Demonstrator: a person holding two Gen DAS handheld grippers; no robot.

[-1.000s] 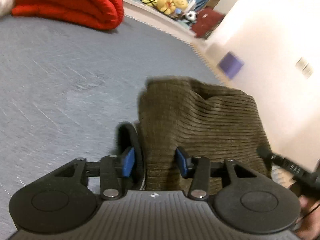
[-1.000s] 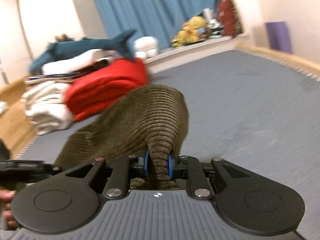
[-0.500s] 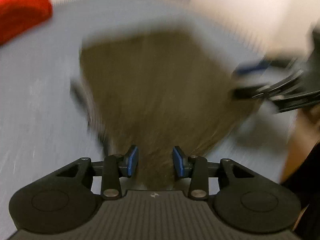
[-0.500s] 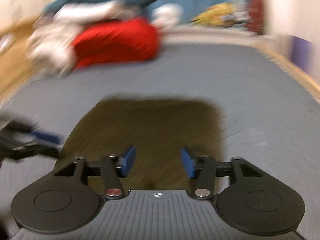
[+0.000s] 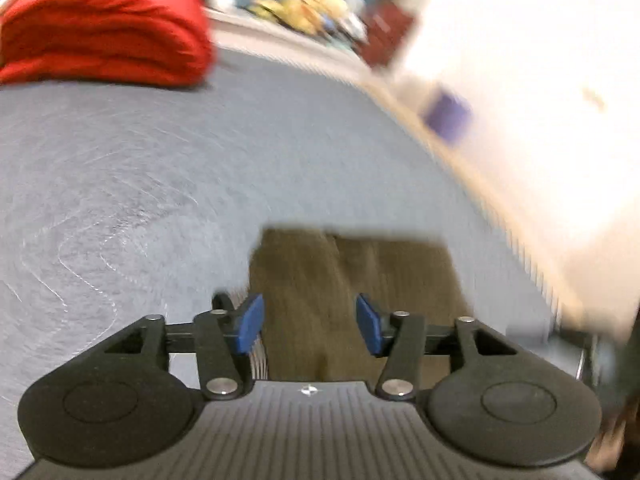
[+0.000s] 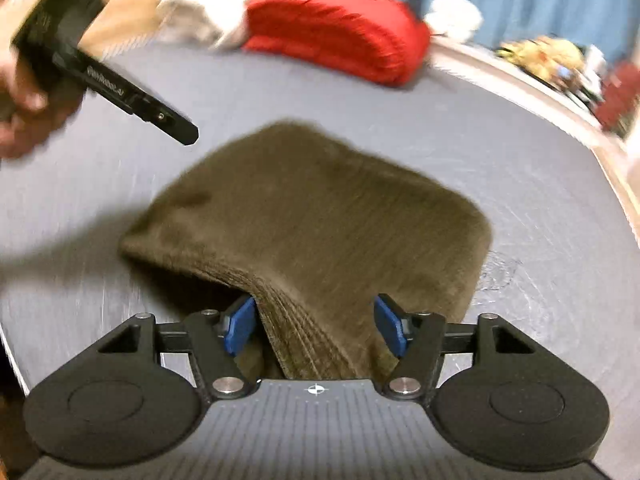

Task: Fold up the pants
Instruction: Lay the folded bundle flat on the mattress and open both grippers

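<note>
Mostly done, by the look of it: pants [image 6: 312, 216] folded into a compact olive block on the grey mat [image 6: 520, 184], near edge still humped. Left gripper [image 5: 310, 324] just reopened, pads clear of cloth. Right gripper [image 6: 316, 326] open too, released cloth between jaws, untouched. Remaining: flatten, maybe one last fold. Long axis unclear through blur; roughly squarish.

Bare grey mat [image 5: 168, 184] lies open from nine to twelve o'clock; only the red blanket [image 5: 104, 28] blocks eleven.
</note>
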